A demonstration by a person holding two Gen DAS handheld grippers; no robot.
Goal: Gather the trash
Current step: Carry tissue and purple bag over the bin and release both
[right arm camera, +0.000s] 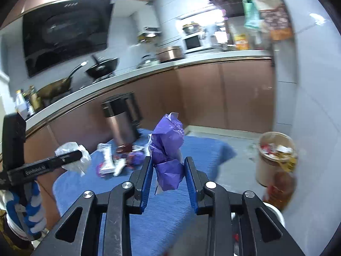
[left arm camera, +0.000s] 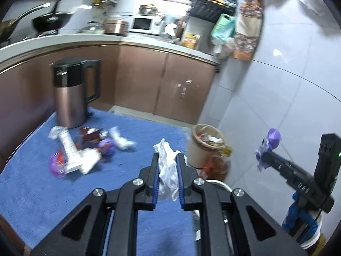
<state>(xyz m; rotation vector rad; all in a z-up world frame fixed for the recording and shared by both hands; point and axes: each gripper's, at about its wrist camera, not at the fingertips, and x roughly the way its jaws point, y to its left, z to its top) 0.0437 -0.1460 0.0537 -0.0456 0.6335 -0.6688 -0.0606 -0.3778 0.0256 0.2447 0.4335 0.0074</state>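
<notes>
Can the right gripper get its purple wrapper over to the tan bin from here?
Probably yes. The right gripper grips a crumpled purple paper wrapper, and the tan plastic trash bin stands on the floor to its right, with open floor between. The bin already looks heaped full.

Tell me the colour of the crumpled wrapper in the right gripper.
Purple. The crumpled wrapper pinched in the right gripper shows best in the right wrist view.

The left wrist view looked forward and down along its fingers over the blue-covered table (left arm camera: 42, 192) toward the kitchen counter (left arm camera: 64, 40), near the table's near edge. The right wrist view faced likewise from further right. Both shared the kettle (right arm camera: 123, 123), the waste bin (left arm camera: 202, 147) and each other's gripper.
</notes>
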